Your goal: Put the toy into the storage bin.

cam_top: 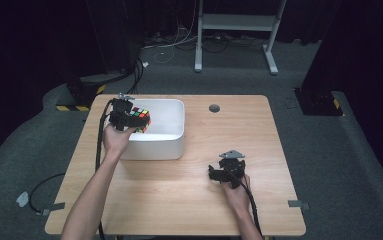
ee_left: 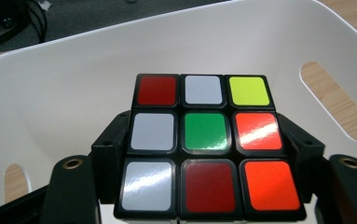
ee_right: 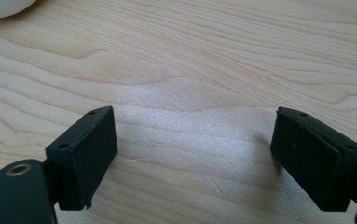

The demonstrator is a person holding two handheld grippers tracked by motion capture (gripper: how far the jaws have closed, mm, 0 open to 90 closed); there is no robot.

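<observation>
1. Your right gripper (cam_top: 218,173) rests low over the bare wooden table (cam_top: 179,195), nearest you; its jaws stand wide apart with nothing between them, only wood grain (ee_right: 190,116) showing in the gap.
2. Your left gripper (cam_top: 134,119) is farther off, clamped on the puzzle cube (ee_left: 209,144), one jaw against each side of it.
3. You hold the cube above the left rim of the white bin (cam_top: 169,145), over its inside.
4. Beyond it, the bin's far wall (ee_left: 241,37) carries a slot handle (ee_left: 334,102).
</observation>
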